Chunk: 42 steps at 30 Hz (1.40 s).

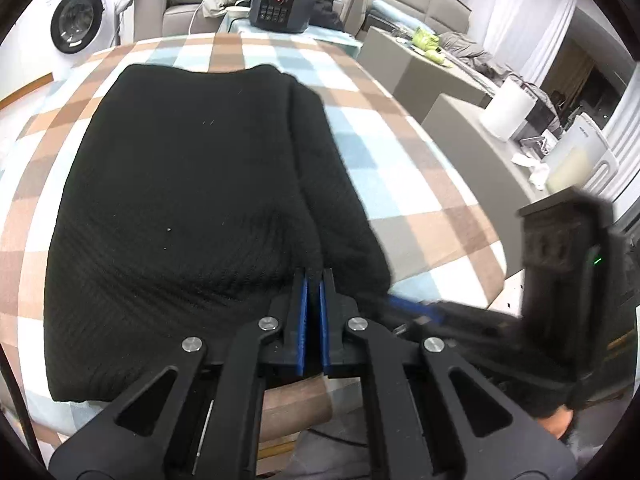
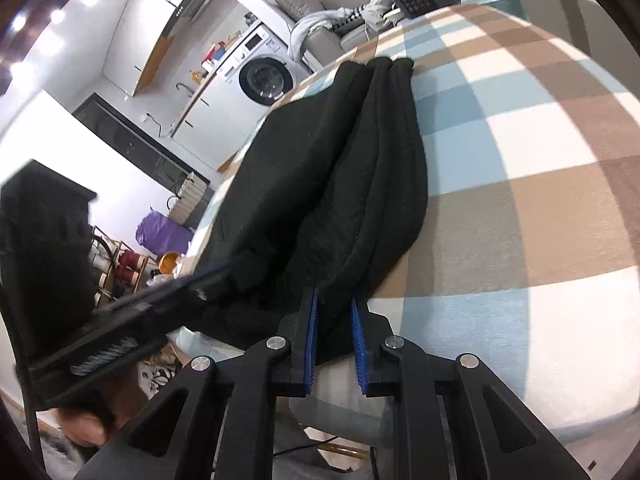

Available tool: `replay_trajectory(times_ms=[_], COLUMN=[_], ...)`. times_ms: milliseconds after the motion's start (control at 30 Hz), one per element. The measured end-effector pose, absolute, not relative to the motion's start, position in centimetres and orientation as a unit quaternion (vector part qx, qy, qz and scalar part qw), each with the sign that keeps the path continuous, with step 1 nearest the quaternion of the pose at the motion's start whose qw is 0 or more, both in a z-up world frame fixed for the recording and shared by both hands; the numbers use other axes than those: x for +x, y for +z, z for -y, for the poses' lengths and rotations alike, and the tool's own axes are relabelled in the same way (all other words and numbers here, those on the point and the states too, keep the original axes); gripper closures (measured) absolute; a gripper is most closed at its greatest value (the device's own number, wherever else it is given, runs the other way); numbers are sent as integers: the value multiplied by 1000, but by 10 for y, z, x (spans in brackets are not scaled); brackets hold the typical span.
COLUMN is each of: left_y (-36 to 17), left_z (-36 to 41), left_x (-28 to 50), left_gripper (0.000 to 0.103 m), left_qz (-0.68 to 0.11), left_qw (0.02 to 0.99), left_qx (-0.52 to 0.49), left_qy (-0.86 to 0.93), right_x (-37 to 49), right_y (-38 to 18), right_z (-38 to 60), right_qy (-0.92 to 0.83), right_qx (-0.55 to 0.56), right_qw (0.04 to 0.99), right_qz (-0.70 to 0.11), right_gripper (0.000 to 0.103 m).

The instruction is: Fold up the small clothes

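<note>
**Both grippers clamped on the near edge of the folded garment**

The black ribbed knit garment (image 1: 192,208) lies folded on the checked brown, blue and white tablecloth (image 1: 400,184), extending straight ahead of both grippers.

Left gripper (image 1: 314,276): the jaws are pressed together, with the blue pads nearly meeting. The fingertips (image 1: 300,280) bite into the near edge of the garment, at a fold line that runs directly away from them. The bulk of the cloth lies ahead and to the left of this gripper; a narrower folded band lies ahead and to the right.

Right gripper (image 2: 334,300): the jaws stand narrowly apart and pinch a thick bundle of garment layers (image 2: 340,200) between the blue pads (image 2: 356,320). The cloth fills the gap between them. Bare tablecloth (image 2: 520,160) spreads to the right of this gripper.

The left gripper's black body (image 2: 132,312) enters from the left in the right wrist view, meeting the same near edge just beside the right gripper.

A black multicooker (image 1: 280,4) stands well beyond the garment's far edge.
</note>
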State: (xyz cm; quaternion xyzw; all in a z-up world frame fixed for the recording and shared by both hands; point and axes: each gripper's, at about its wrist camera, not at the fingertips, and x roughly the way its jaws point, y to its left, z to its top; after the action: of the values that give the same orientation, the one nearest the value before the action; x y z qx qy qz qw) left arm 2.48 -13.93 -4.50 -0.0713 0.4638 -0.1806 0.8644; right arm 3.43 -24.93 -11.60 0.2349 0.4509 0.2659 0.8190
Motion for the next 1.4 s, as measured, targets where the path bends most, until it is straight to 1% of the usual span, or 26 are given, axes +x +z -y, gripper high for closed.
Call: replay_trajectory(times_ms=[233, 433, 567, 600, 633, 667, 700, 733, 767, 800, 867, 1000, 1133, 1333, 1400], left_y=[-34, -53, -56, -56, -58, -60, -61, -60, -60, -60, -60, -57, -59, -46, -42], left_z=[158, 158, 160, 161, 161, 161, 162, 161, 162, 164, 164, 158, 142, 111, 100], left_x=[25, 23, 20, 19, 18, 16, 14, 11, 8, 5, 0, -5, -5, -14, -15], left_gripper=[101, 101, 100, 99, 90, 82, 78, 69, 62, 61, 53, 52, 52, 52, 52], left_qz=[-456, -477, -476, -475, -477, -481, -480, -478, -477, -476, -476, -475, -490, -465, -459], left_qw=[863, 849, 850, 851, 851, 848, 848, 846, 845, 845, 841, 837, 824, 839, 845], left_qx=[-57, -65, -54, -51, -51, -52, -54, -58, -55, -48, -46, -54, -81, -110, -113], left_qy=[-211, -218, -221, -217, -214, -217, -219, -229, -236, -239, -252, -266, -273, -262, -250], right_x=[37, 39, 39, 37, 35, 33, 30, 29, 26, 24, 23, 26, 31, 17, 15], right_y=[-119, -122, -118, -116, -113, -111, -109, -108, -107, -105, -103, -103, -111, -86, -82], right_z=[248, 252, 260, 263, 266, 269, 272, 275, 278, 280, 279, 272, 266, 266, 259], right_qy=[266, 263, 256, 249, 246, 240, 235, 234, 227, 224, 222, 227, 220, 249, 271], right_qx=[236, 247, 253, 251, 252, 251, 253, 256, 260, 262, 266, 262, 230, 232, 228], right_qw=[816, 813, 810, 813, 816, 819, 822, 824, 827, 828, 830, 829, 826, 841, 836], right_qz=[-455, -458, -463, -462, -459, -456, -452, -449, -444, -442, -437, -439, -466, -421, -418], right_gripper=[87, 87, 83, 81, 79, 79, 78, 78, 78, 78, 78, 78, 78, 78, 78])
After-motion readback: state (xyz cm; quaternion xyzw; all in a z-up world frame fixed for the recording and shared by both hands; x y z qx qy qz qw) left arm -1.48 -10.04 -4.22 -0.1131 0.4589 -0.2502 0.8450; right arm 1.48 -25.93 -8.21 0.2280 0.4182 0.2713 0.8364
